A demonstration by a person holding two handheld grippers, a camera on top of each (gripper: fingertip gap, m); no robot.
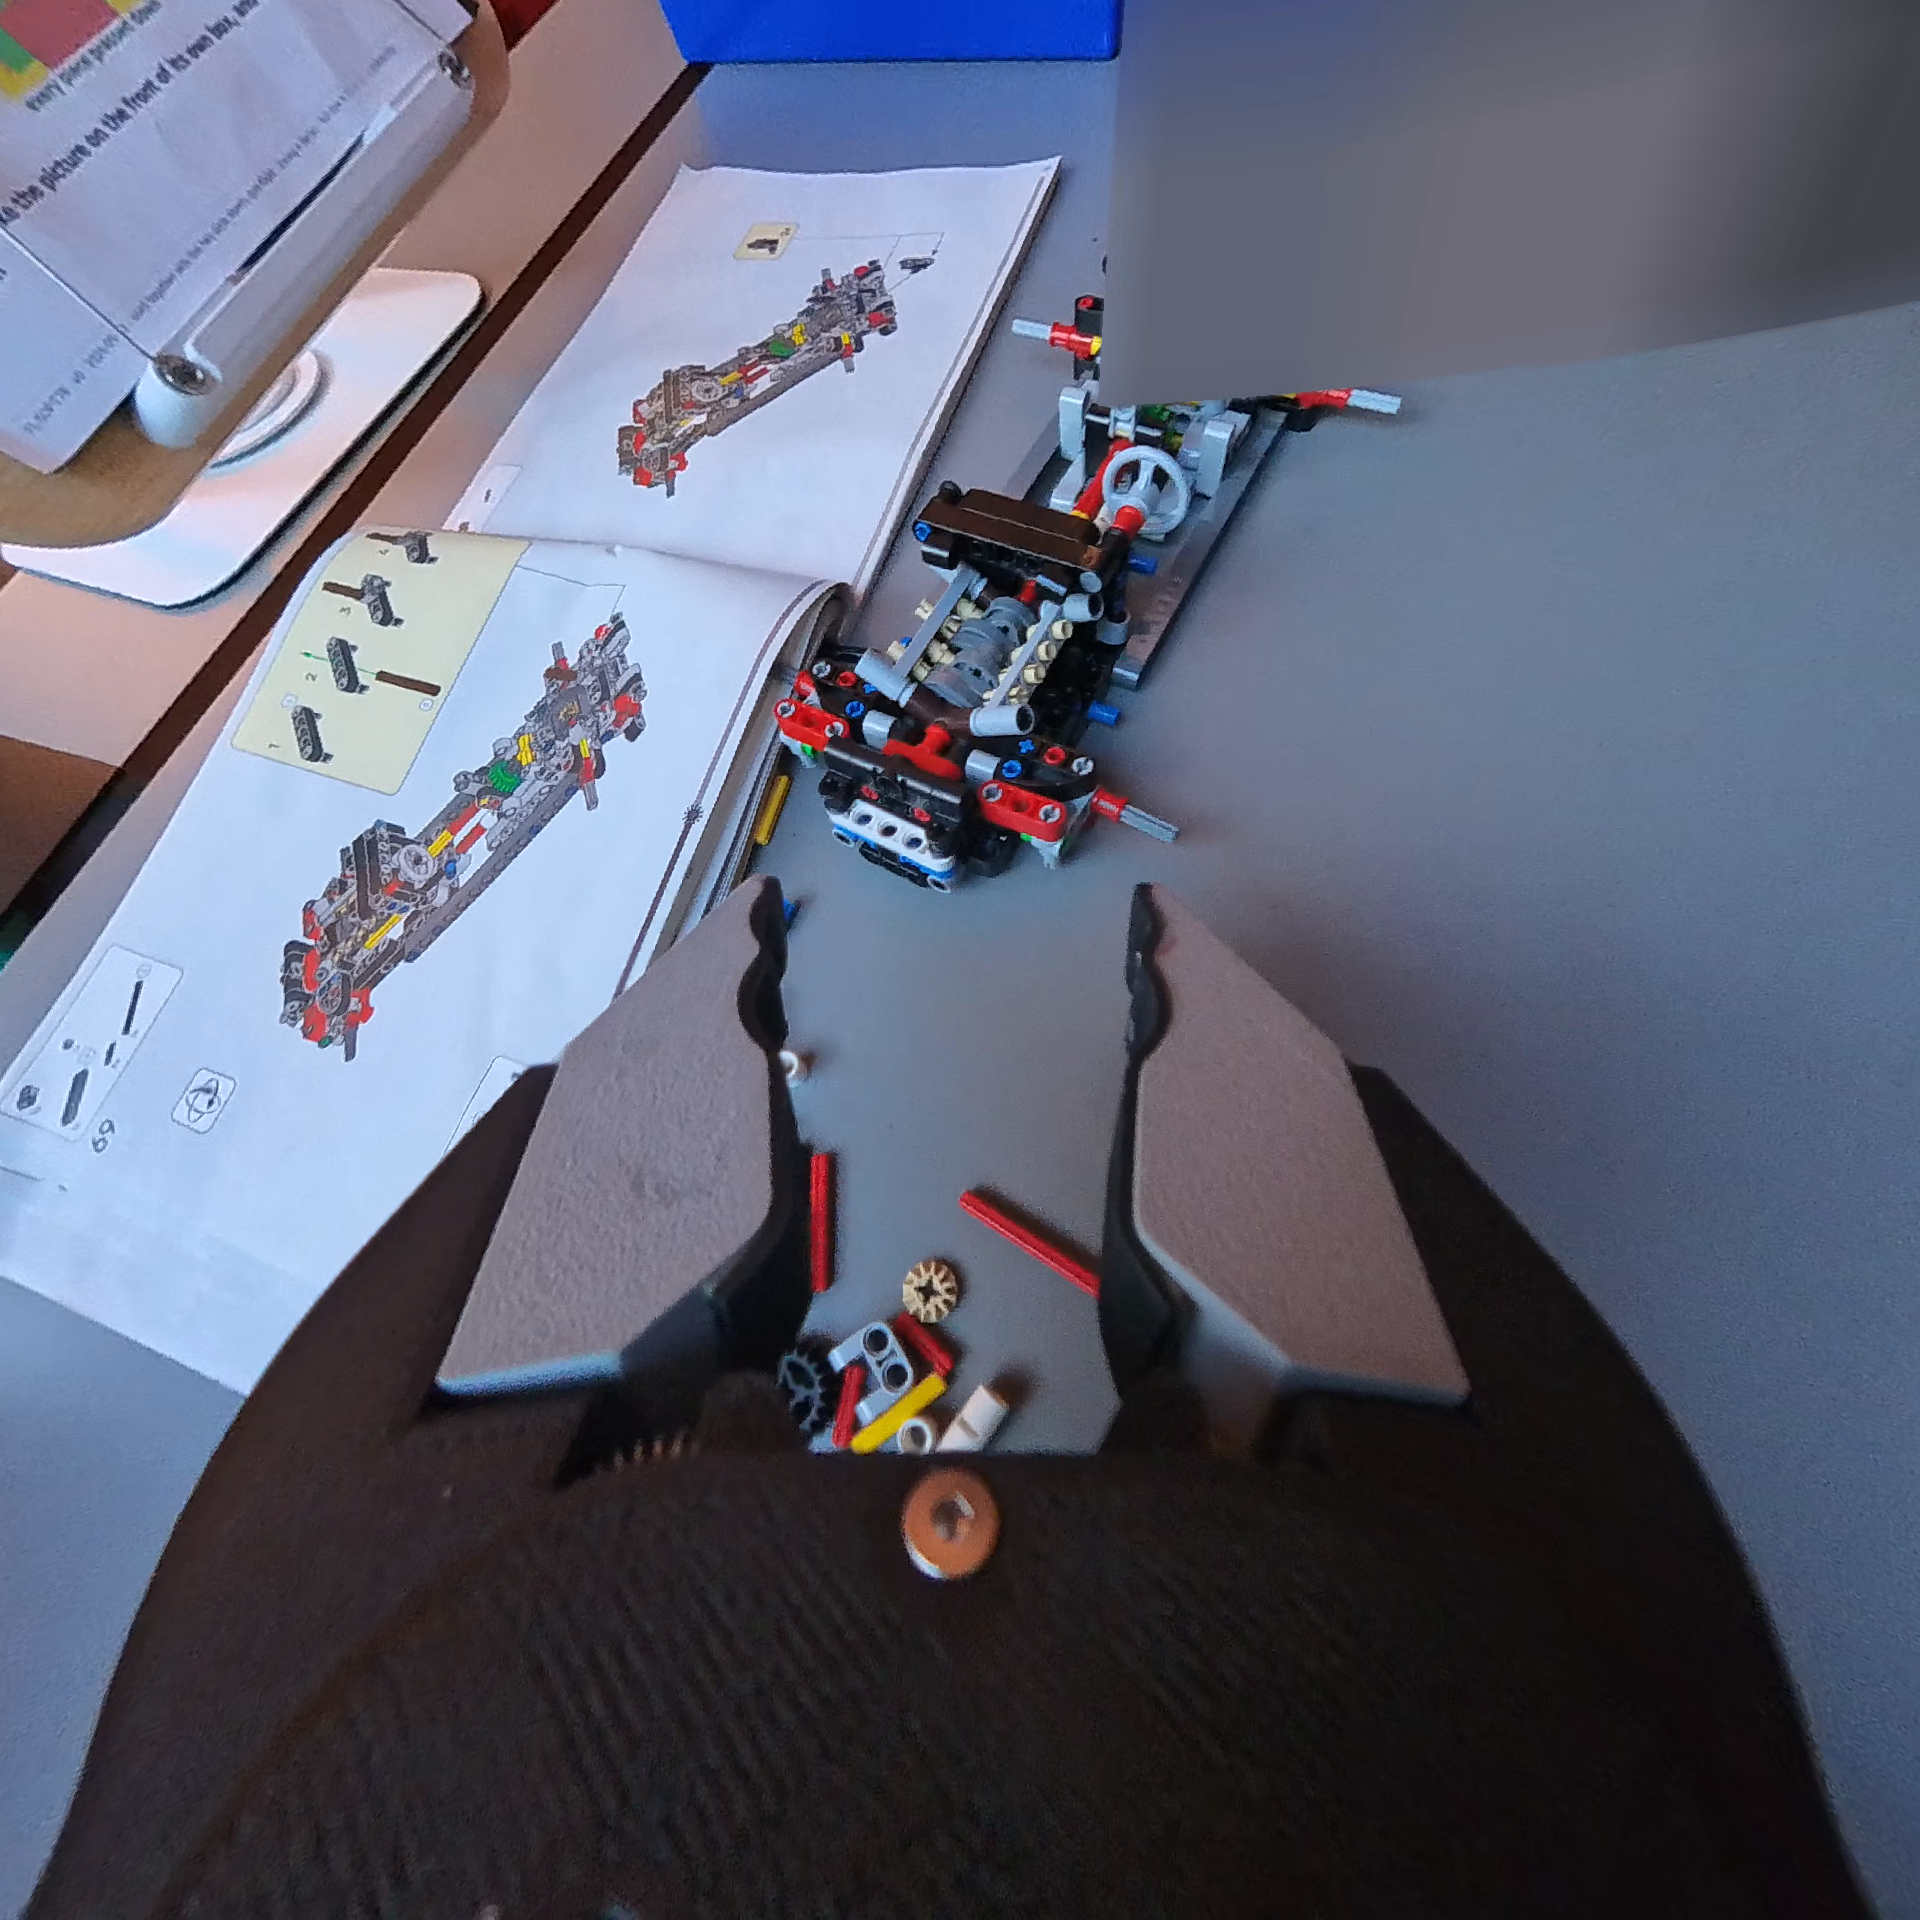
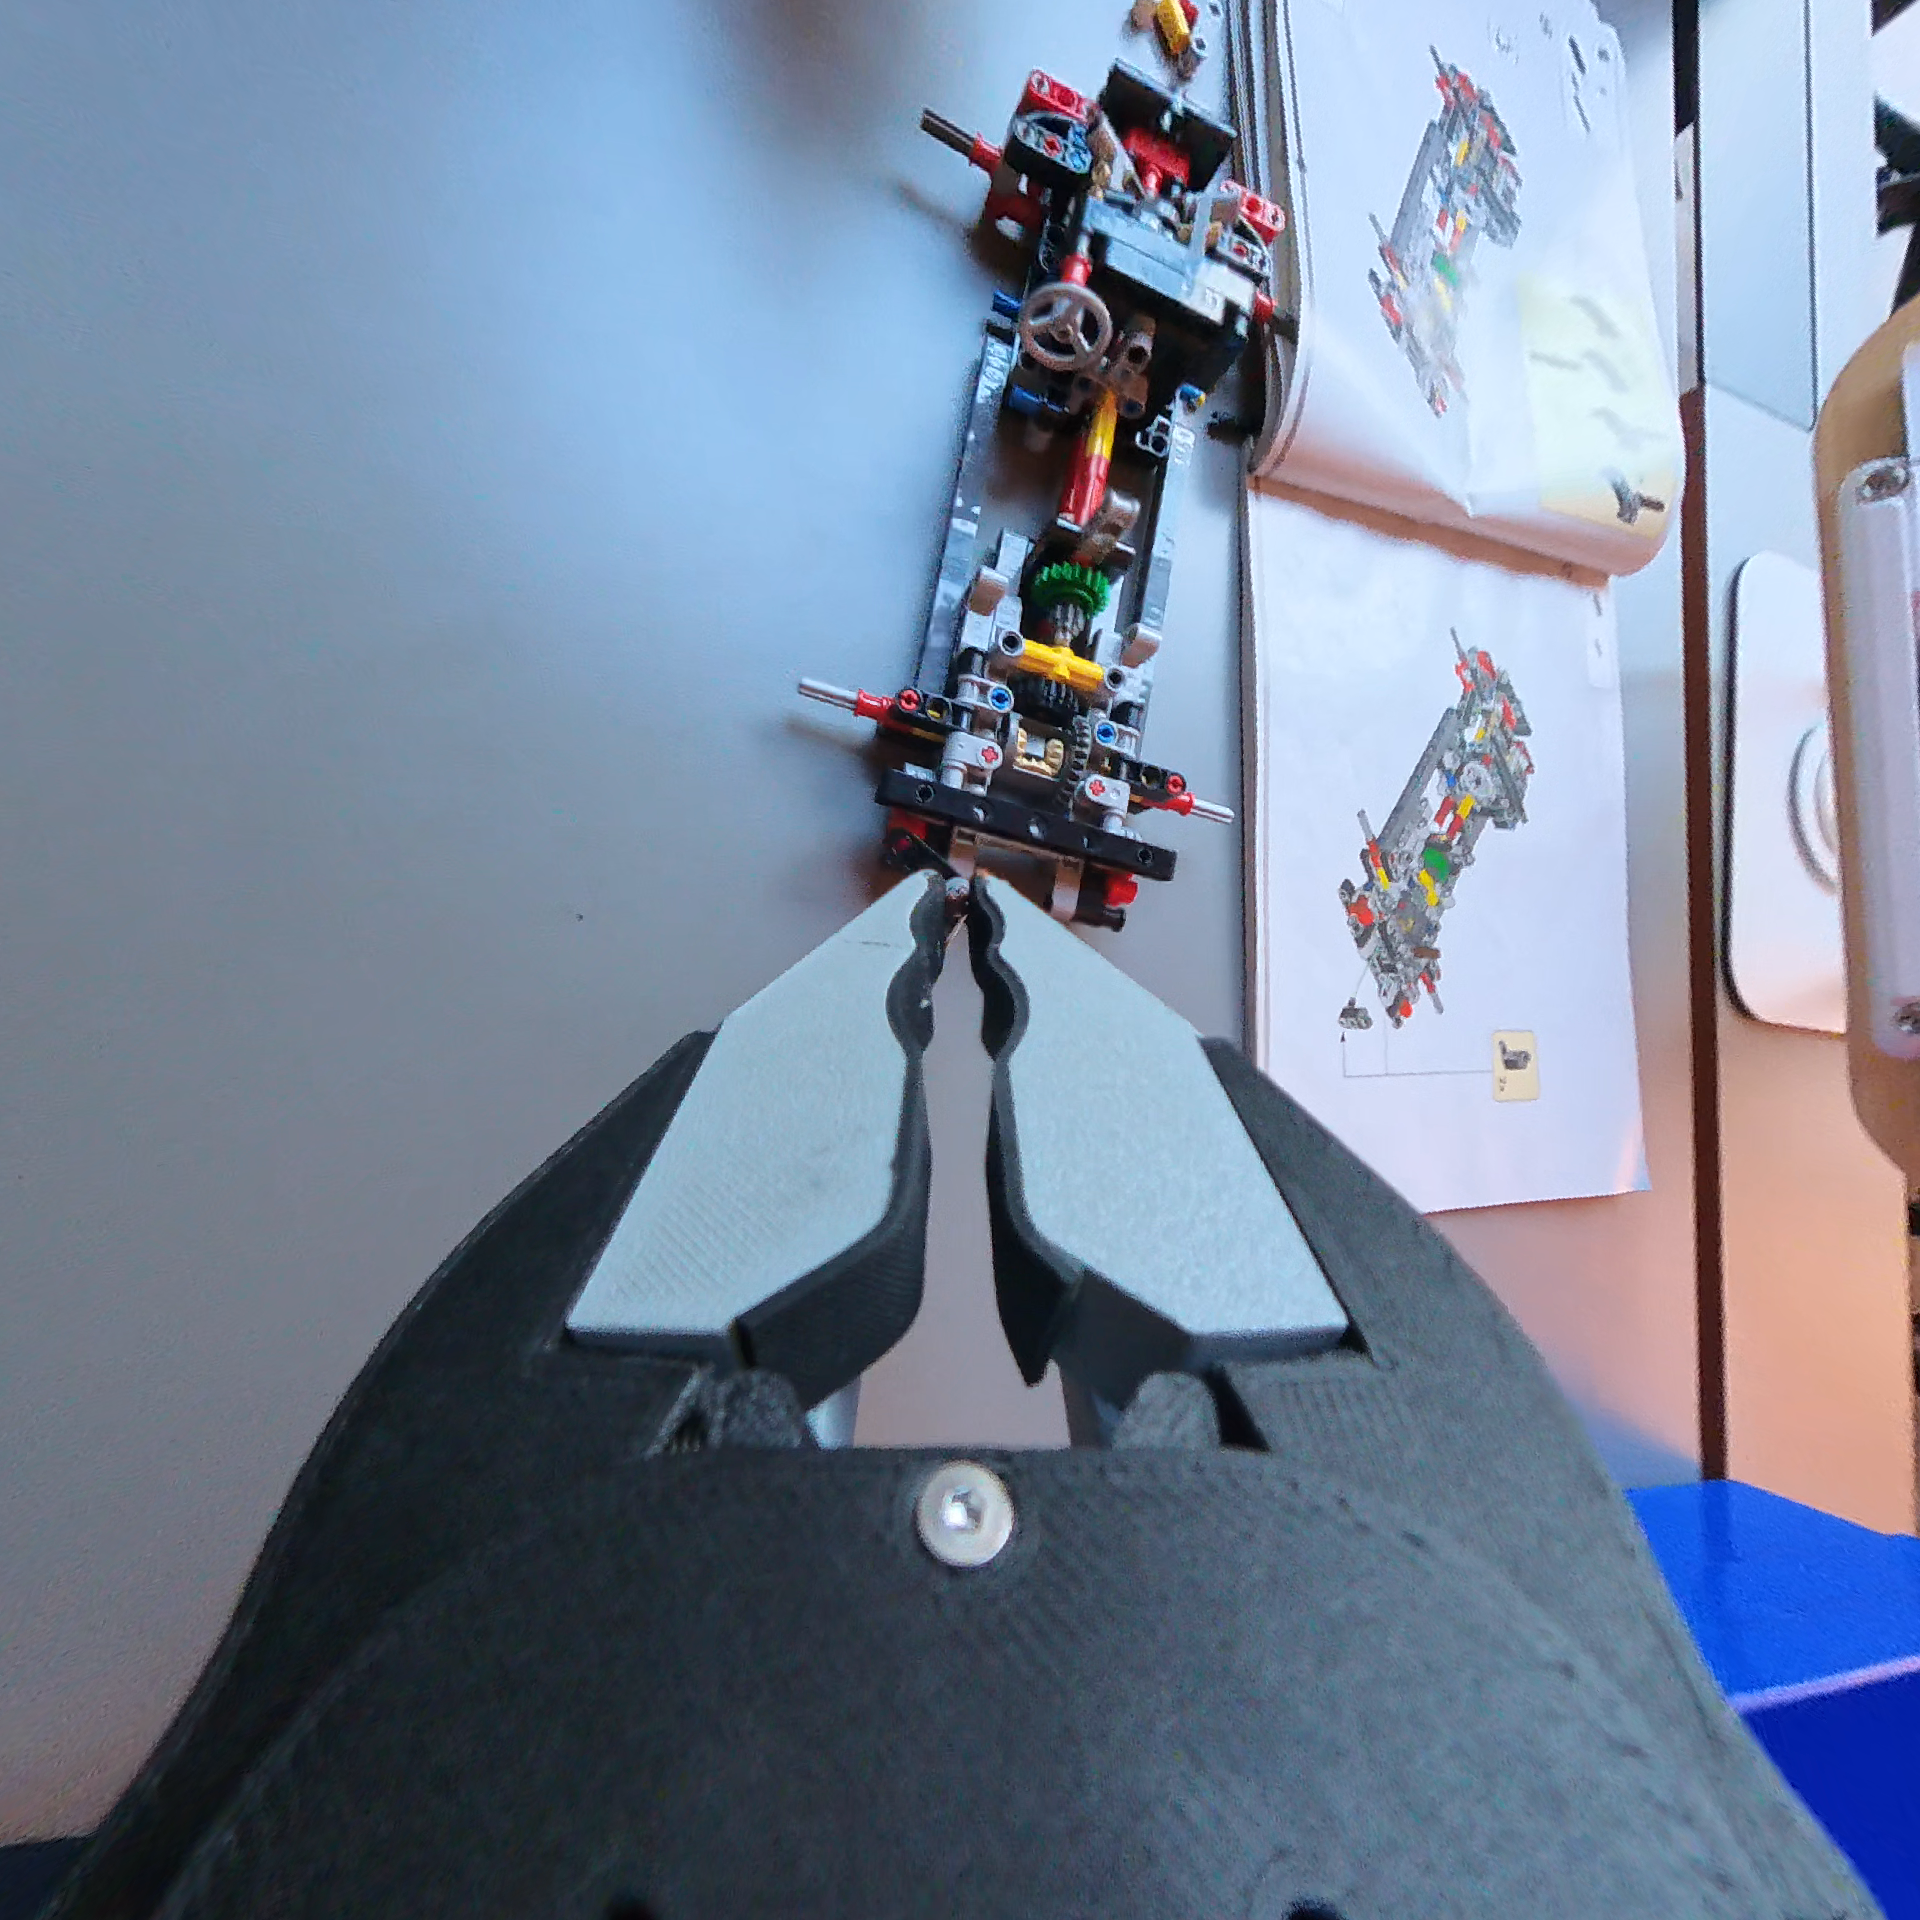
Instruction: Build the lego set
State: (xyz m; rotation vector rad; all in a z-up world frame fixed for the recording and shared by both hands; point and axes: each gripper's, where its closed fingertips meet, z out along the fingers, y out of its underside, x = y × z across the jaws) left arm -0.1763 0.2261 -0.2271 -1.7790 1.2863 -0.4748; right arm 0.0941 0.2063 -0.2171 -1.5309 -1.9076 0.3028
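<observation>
Left gripper [image 1: 951, 904] jaws spread wide, empty, over loose parts [image 1: 894, 1371] on tabletop [image 1: 1558, 831]. Right gripper [image 2: 951, 894] jaws clenched on a tiny pin [image 2: 952, 889] beside the chassis [image 2: 1081, 499]. Pin looks light, stiff, slippery: pinch mid-shaft.

Both wrist views look down from opposite ends, sharing the brick chassis [image 1: 997, 675].

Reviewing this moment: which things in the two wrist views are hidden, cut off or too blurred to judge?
- Left wrist view: a blurred patch covers the far end of the brick-built chassis.
- Left wrist view: the left gripper body hides part of the loose parts pile.
- Right wrist view: the small piece between the right gripper tips is too small to identify.
- Right wrist view: the instruction booklet is cut off at the top edge.
</observation>
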